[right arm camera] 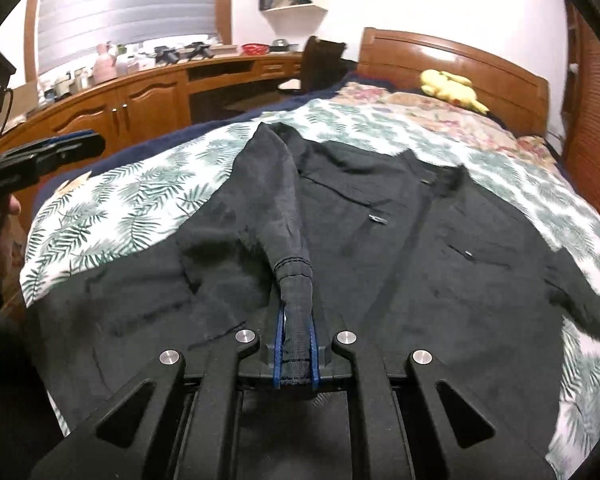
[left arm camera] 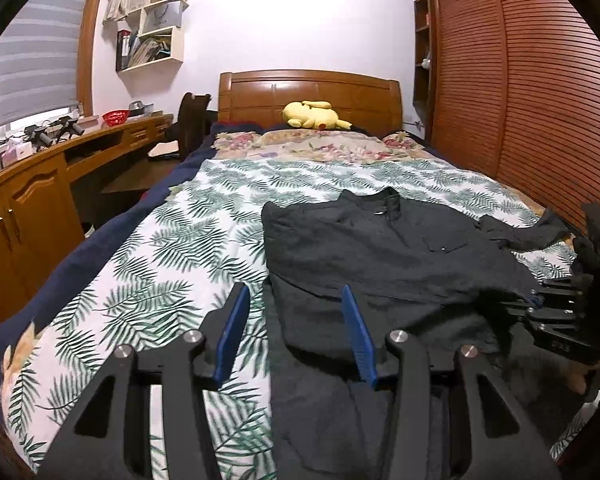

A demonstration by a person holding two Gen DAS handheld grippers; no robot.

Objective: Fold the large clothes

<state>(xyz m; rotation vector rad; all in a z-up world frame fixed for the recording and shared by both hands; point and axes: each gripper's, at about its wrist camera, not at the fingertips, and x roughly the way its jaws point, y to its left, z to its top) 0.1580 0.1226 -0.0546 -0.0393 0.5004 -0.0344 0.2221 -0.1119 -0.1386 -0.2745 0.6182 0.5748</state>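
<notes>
Along the left wall a wooden counter (left arm camera: 40, 168) runs under the window, cluttered with small things, and white wall shelves (left arm camera: 152, 28) hang above its far end. The bed (left arm camera: 148, 240) fills the middle of the room under a leaf-print cover, with a yellow plush toy (left arm camera: 314, 115) lying against the headboard at the far end. Near the foot of the bed, the left hand-held gripper (left arm camera: 296, 332) hovers with its blue-lined fingers spread wide and holding nothing; the left finger is over the leaf print, the right over dark cloth. Just right of it the black shirt (left arm camera: 380, 256) lies spread on the cover, collar toward the headboard, one sleeve trailing off to the right. The right hand-held gripper (right arm camera: 296, 356) has its fingers pinched tight on a sleeve cuff (right arm camera: 296, 300) of that shirt, the sleeve drawn across the shirt's front toward it. Slatted wardrobe doors (left arm camera: 520, 80) line the right wall.
</notes>
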